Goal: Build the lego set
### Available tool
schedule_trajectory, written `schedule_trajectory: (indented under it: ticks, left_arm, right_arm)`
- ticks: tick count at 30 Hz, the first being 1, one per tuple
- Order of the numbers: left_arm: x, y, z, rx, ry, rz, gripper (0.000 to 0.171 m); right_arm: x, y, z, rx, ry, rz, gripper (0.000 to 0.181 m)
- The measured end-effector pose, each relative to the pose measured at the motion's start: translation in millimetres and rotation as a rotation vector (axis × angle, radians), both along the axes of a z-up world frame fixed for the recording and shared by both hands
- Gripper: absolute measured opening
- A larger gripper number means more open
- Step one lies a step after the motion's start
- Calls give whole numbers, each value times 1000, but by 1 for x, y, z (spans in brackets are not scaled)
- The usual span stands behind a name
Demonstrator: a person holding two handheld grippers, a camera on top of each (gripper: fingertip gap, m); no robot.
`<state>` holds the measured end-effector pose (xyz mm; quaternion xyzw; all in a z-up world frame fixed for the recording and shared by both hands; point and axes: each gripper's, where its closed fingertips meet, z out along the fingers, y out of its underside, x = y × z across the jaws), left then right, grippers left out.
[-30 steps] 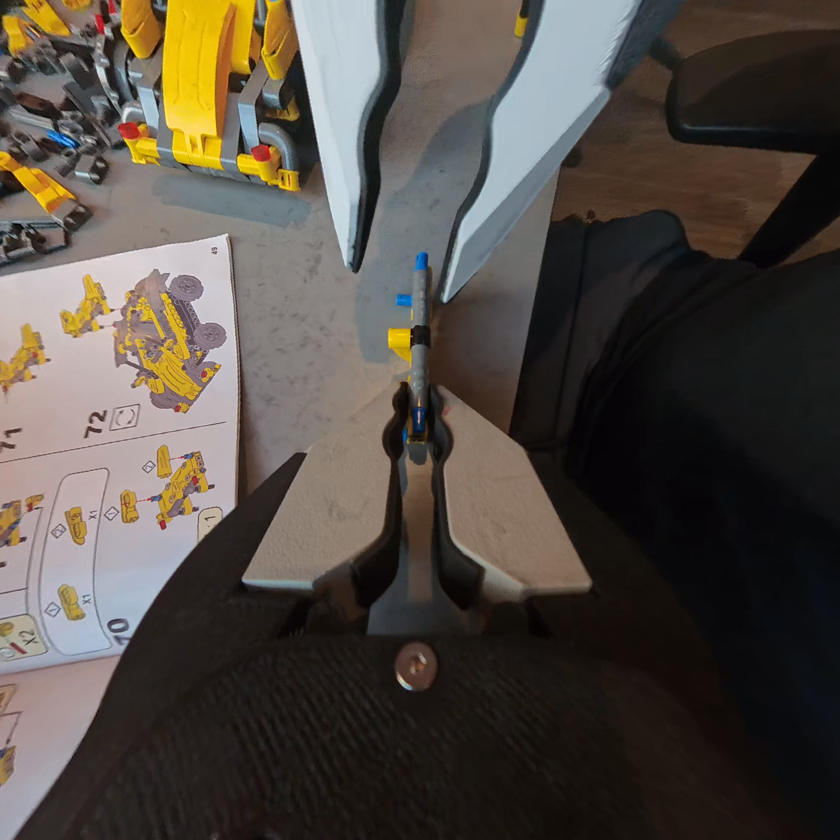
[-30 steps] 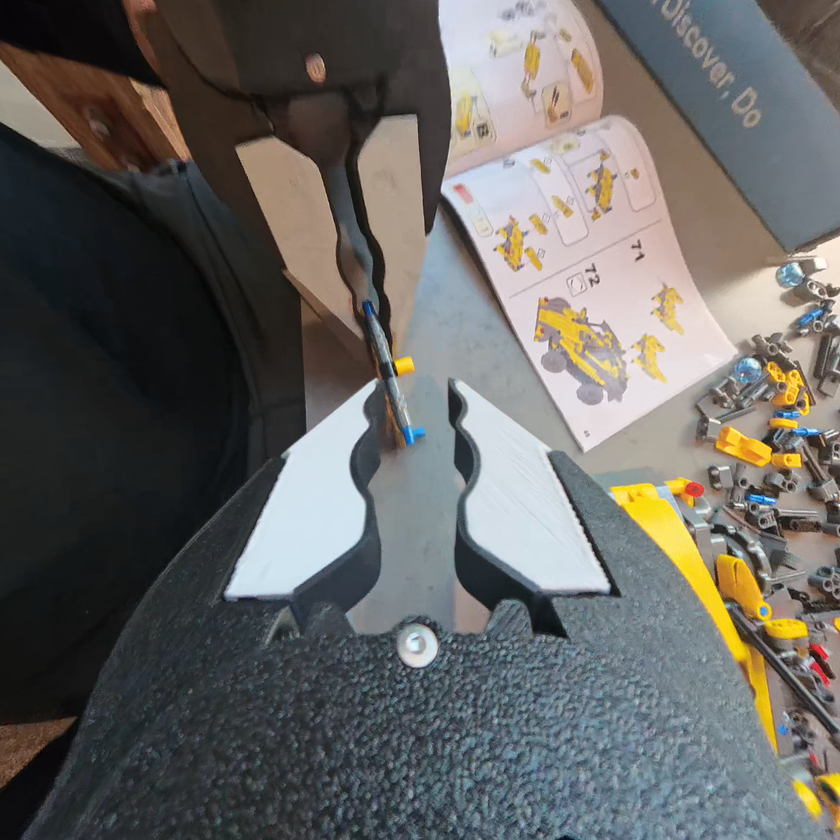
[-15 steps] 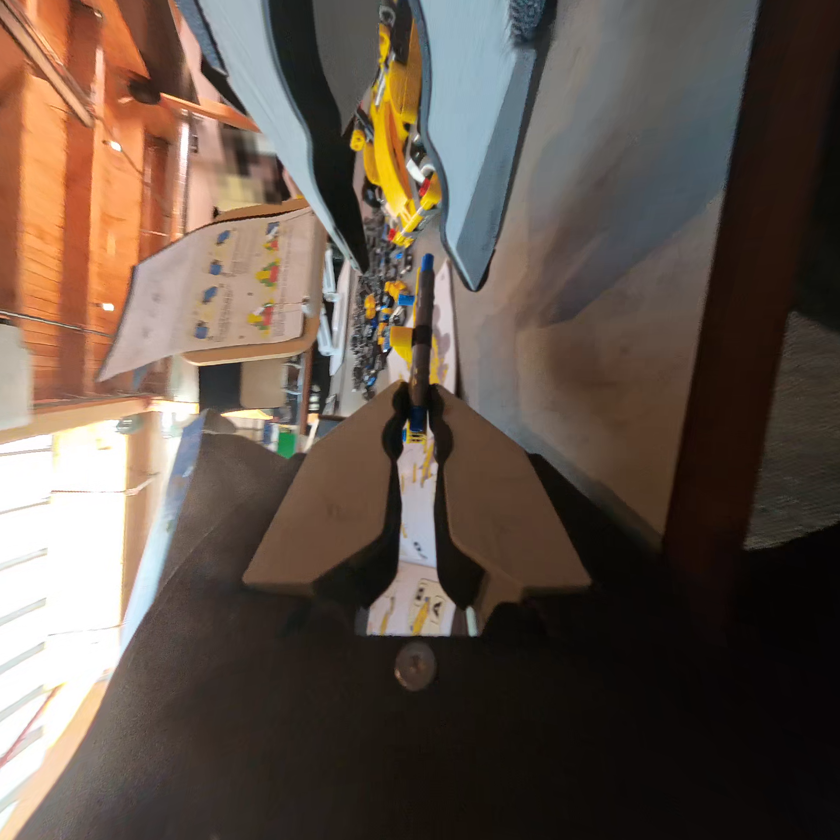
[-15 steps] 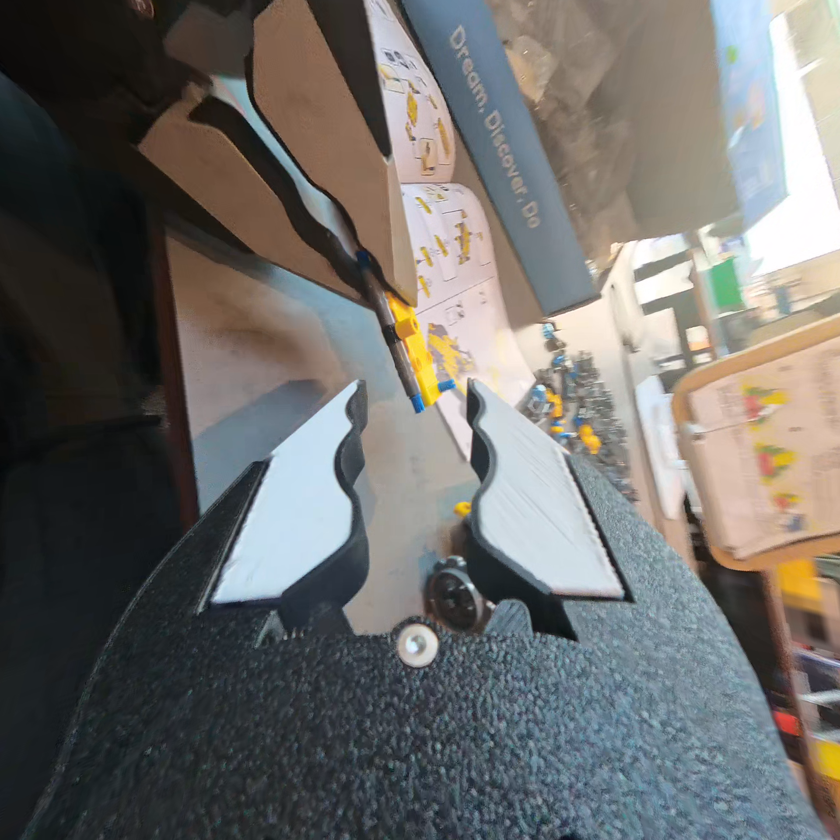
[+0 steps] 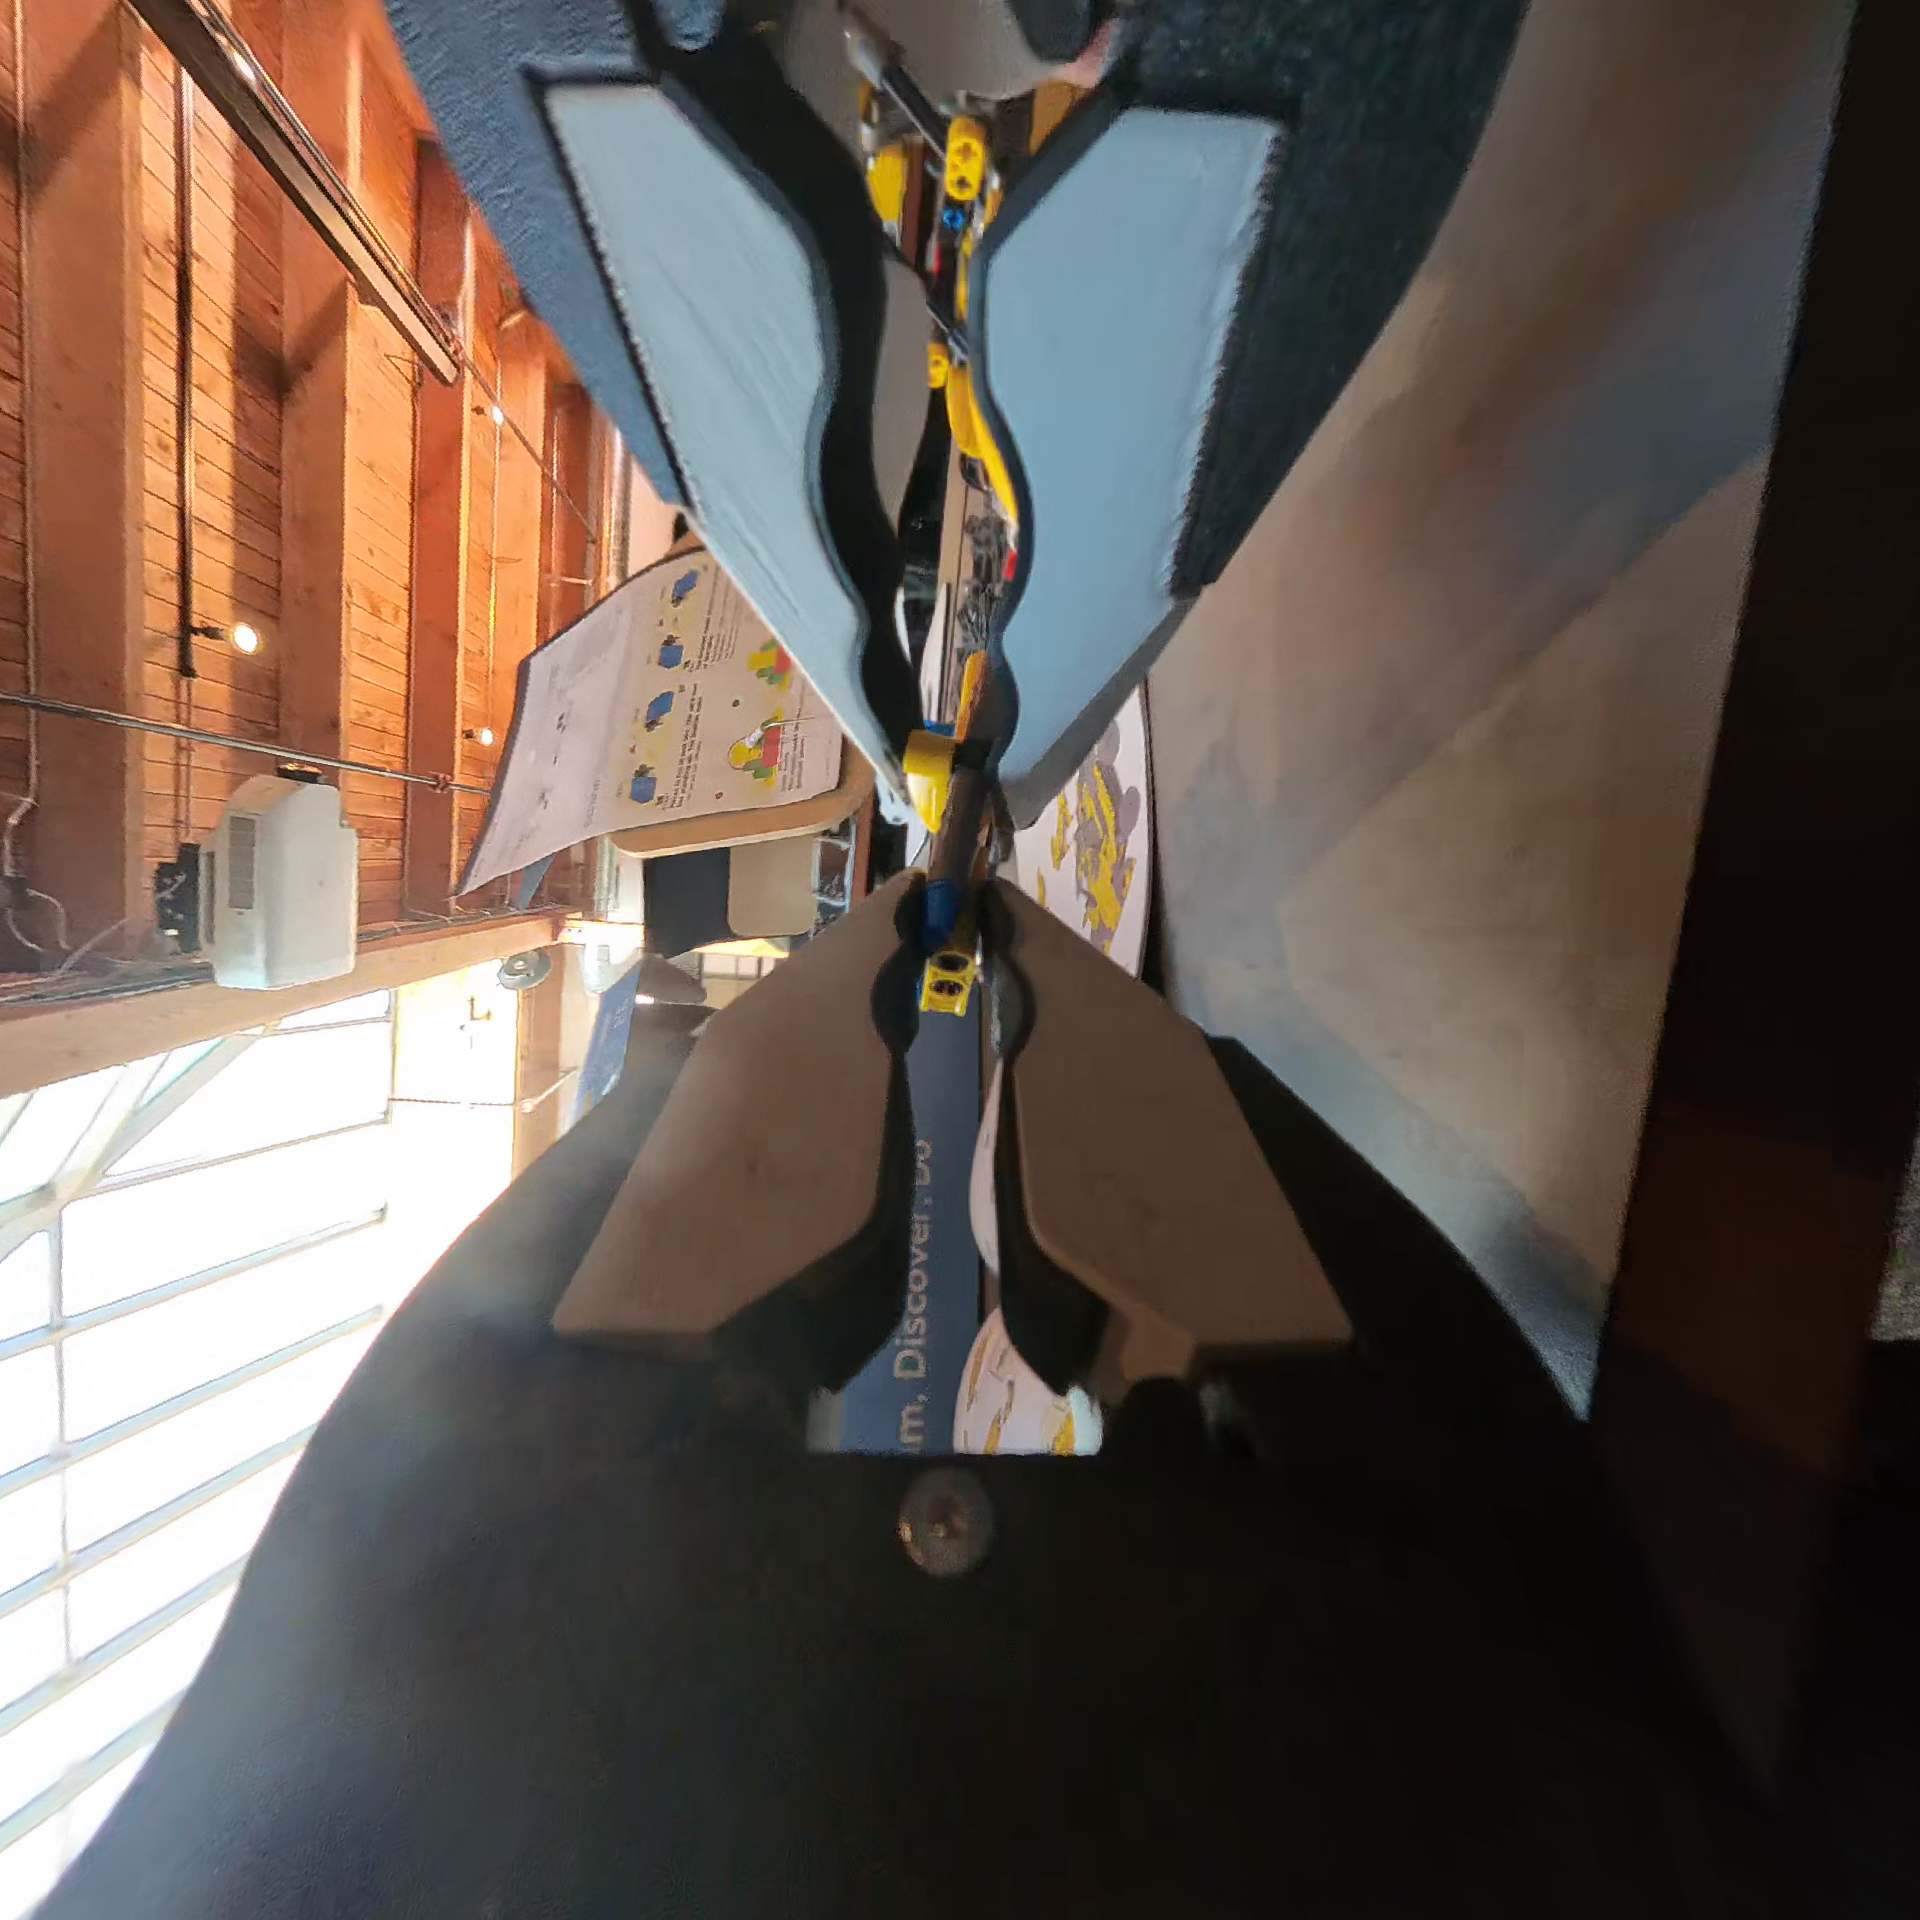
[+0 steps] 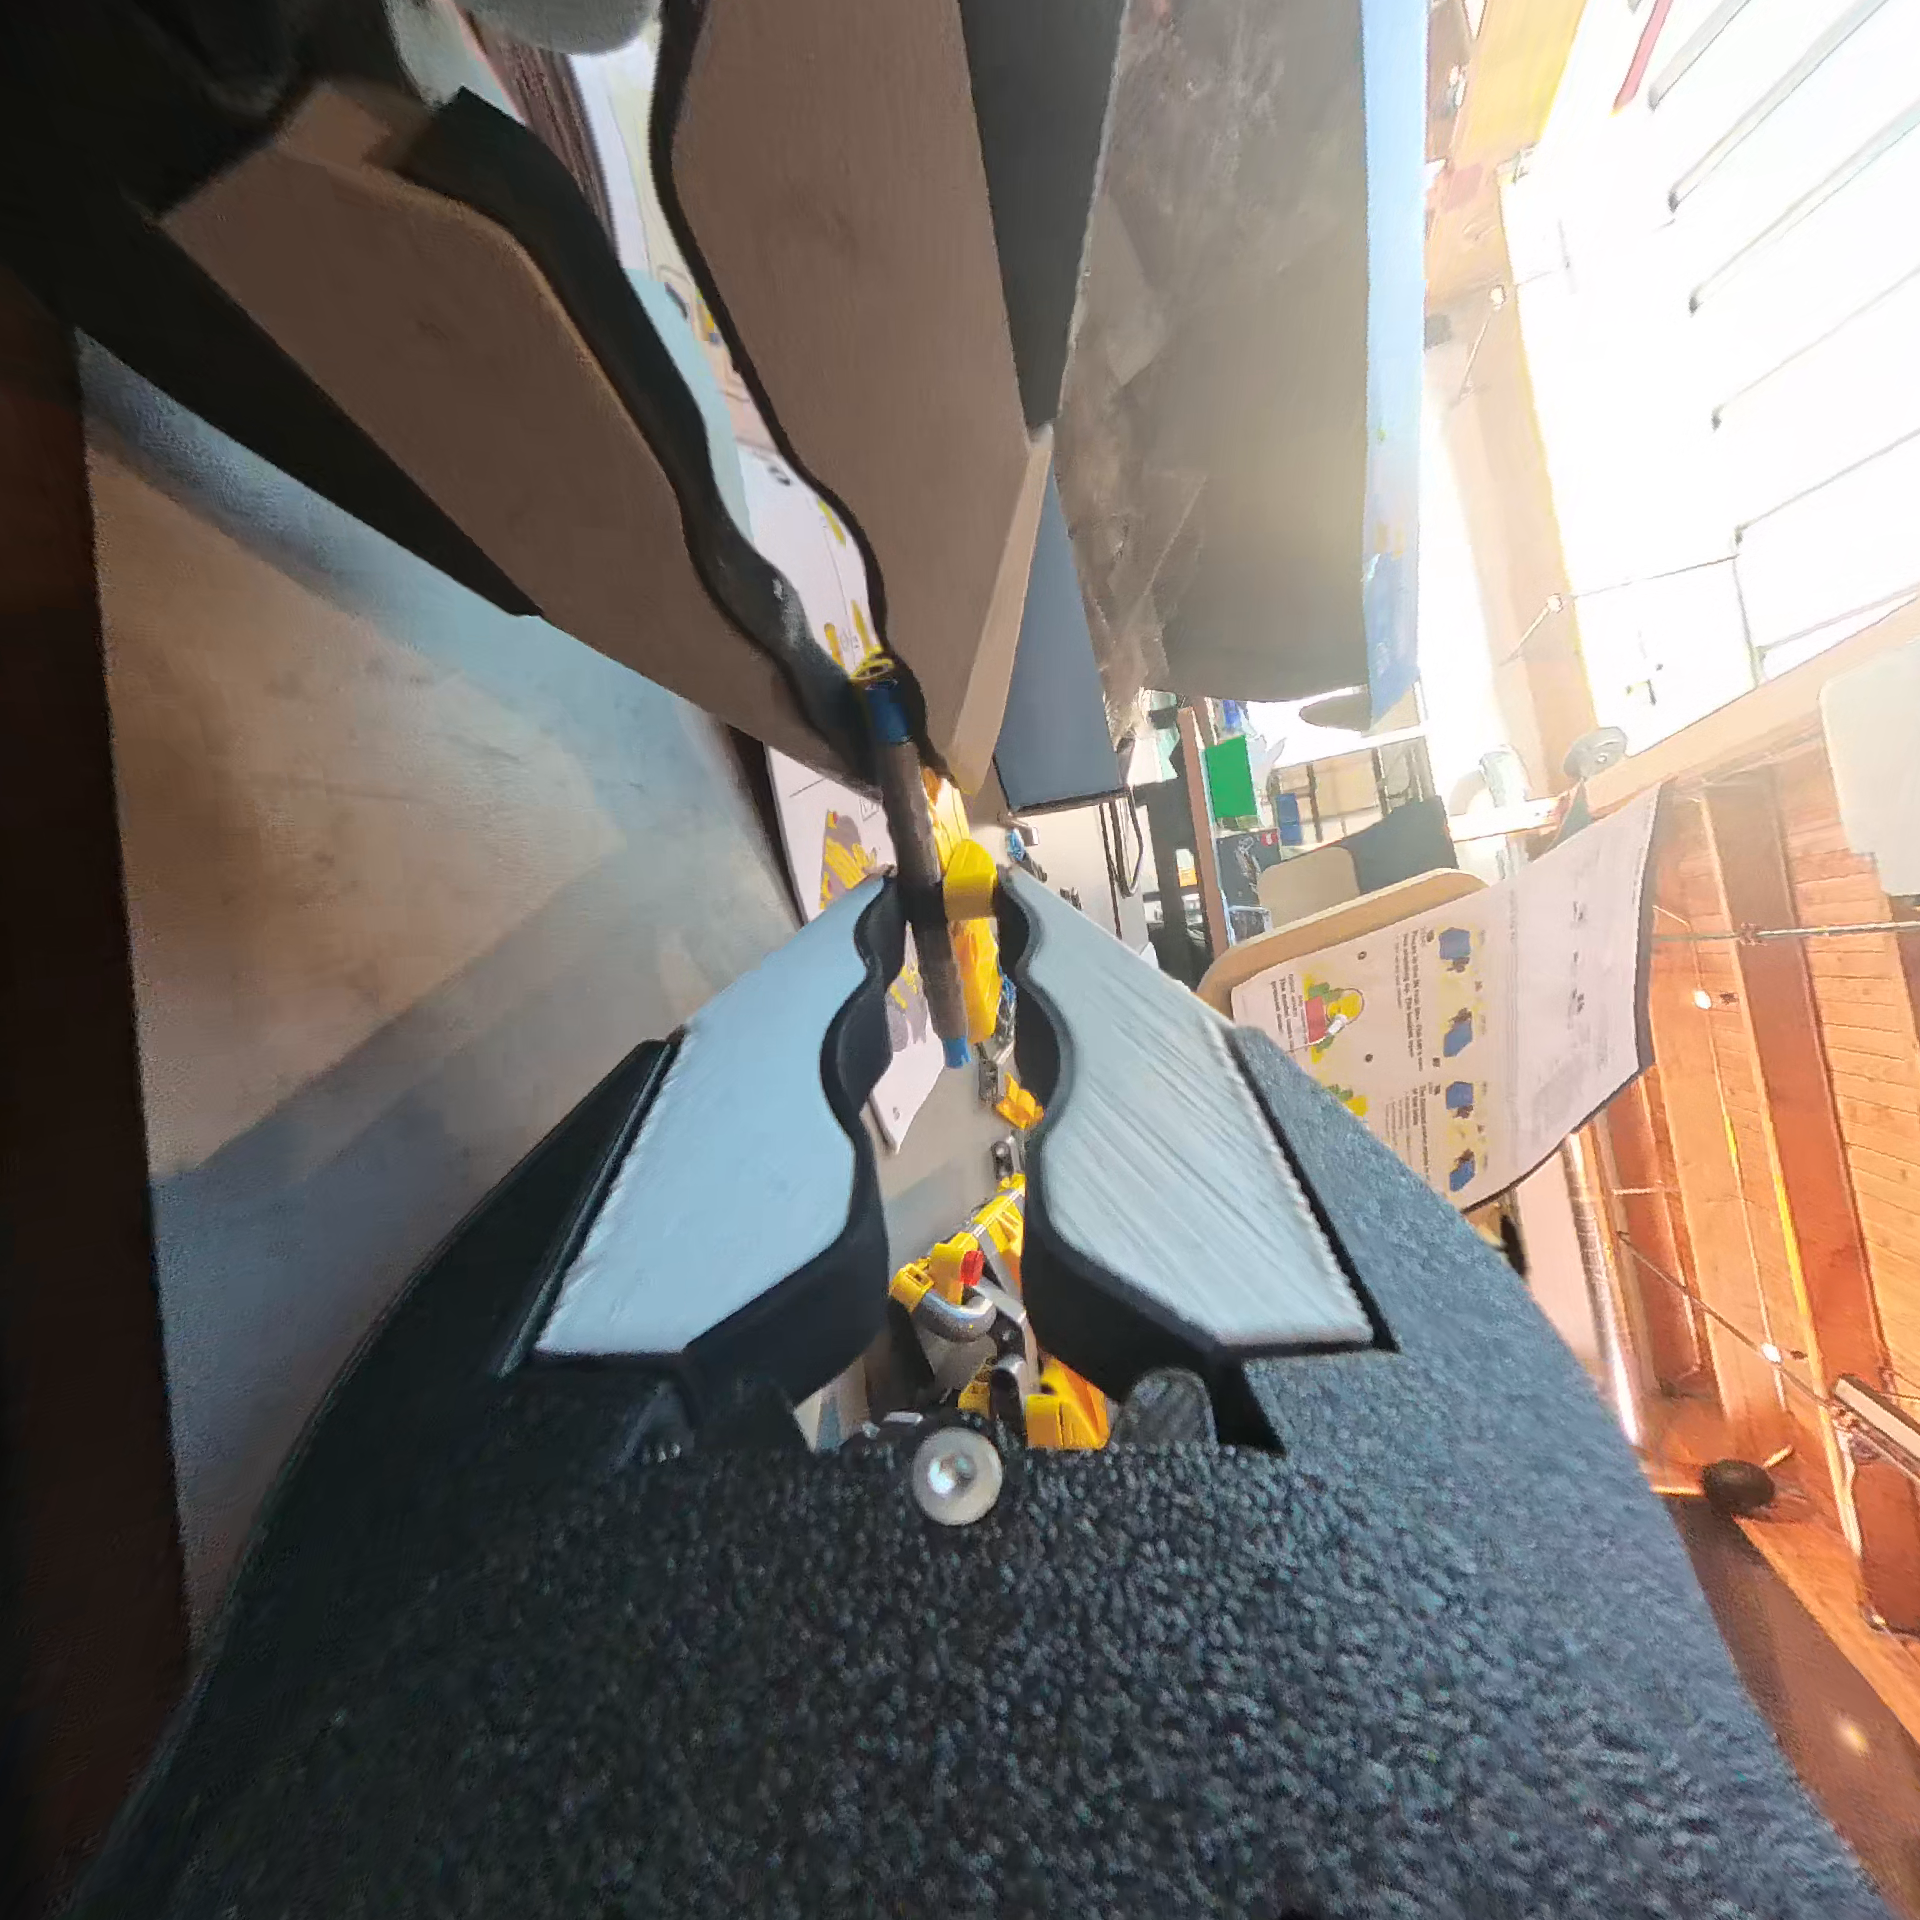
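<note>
The left gripper [image 5: 951,914], in the centre of its own view, is clamped on the near end of a small toy-brick assembly: a thin dark grey axle [image 5: 958,821] with a blue pin at the pinched end and a yellow connector [image 5: 927,769] partway up. Facing it from the top of the frame, the right gripper [image 6: 945,894] has its pale fingers [image 6: 727,1164] around the axle's far end, the tips just beside the yellow connector and perhaps touching it; I cannot tell whether they are pressing on it or merely bracketing it. By its looks the piece is light, rigid plastic, smooth and thin, so it could swivel or slip in a pinch; the bare rod between connector and blue pin looks like the surest place to hold, since squeezing the connector might slide it along. Both views are tilted sideways. The grey tabletop [image 5: 1455,831] fills the right of the left wrist view, its dark wooden edge beyond, with an open instruction booklet [image 5: 1101,831] and loose bricks [image 6: 987,1309] behind the grippers. The room on the other side is open air.
</note>
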<state>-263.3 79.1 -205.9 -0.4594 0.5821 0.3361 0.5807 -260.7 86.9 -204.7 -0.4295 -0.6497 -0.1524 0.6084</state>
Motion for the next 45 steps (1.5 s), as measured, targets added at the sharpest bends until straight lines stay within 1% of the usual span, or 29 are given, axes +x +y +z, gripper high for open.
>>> schedule_trajectory:
  ticks: [2,4,7,9,10,13,14,15,16,17,19,20,21,22,23,24,26,28,29,31,33,35,37,39,42,45]
  left_arm:
    - [-1,0,3,-33,-55,-19,7]
    - [-4,0,5,-87,-117,-33,16]
    - [-3,-5,10,-147,-207,-104,16]
    - [-1,-9,12,-183,-249,-153,25]
    - [-1,-11,13,-202,-266,-183,27]
    - [-2,-18,19,-222,-342,-299,27]
    - [-4,-22,25,-218,-374,-339,23]
    - [-6,-25,33,-212,-401,-360,18]
    - [-9,-26,40,-218,-421,-361,18]
    - [-12,-25,46,-229,-442,-349,30]
    - [-16,-26,53,-277,-471,-351,46]
    - [-19,-27,53,-309,-481,-357,47]
    - [-22,-28,50,-352,-488,-368,42]
    - [-23,-32,44,-427,-495,-398,37]
    - [-23,-34,42,-502,-528,-424,38]
    - [-21,-36,45,-562,-585,-453,37]
    - [-10,-49,63,-671,-705,-569,33]
    - [2,-65,86,-729,-769,-698,23]
    - [6,-71,95,-734,-780,-740,20]
    - [12,-72,109,-716,-794,-762,19]
    - [17,-72,118,-724,-791,-772,19]
    - [22,-74,123,-735,-780,-779,18]
    - [24,-76,127,-746,-777,-792,15]
    - [27,-77,131,-772,-785,-797,9]
    - [32,-77,136,-808,-813,-808,7]
    - [35,-74,136,-837,-794,-791,7]
  right_arm:
    - [-1,-3,5,-20,43,19,17]
    - [-2,-8,10,-40,92,57,17]
    - [-2,-15,13,-84,144,95,16]
    - [-1,-16,15,-86,166,97,16]
    - [0,-17,17,-91,172,102,16]
    - [-2,-24,24,-87,159,115,16]
    - [-4,-27,28,-76,159,127,16]
    - [-6,-30,33,-67,162,141,16]
    - [-7,-29,35,-64,161,146,16]
    - [-5,-26,37,-64,160,130,16]
    - [-2,-22,41,-60,180,121,16]
    - [-1,-22,45,-64,197,128,16]
    - [-1,-27,50,-82,221,154,16]
    - [-3,-35,57,-127,258,198,16]
    - [-4,-46,65,-192,302,252,16]
    - [-6,-55,75,-258,350,308,16]
    - [-6,-70,95,-400,447,420,16]
    - [-2,-76,113,-515,540,501,16]
    - [2,-75,121,-546,584,526,16]
    - [8,-77,131,-593,635,577,16]
    - [11,-80,135,-622,664,613,16]
    - [15,-80,136,-635,684,620,16]
    - [19,-79,134,-646,707,625,16]
    - [20,-79,131,-664,718,629,16]
    - [20,-76,128,-634,717,617,16]
    - [23,-73,128,-628,724,609,16]
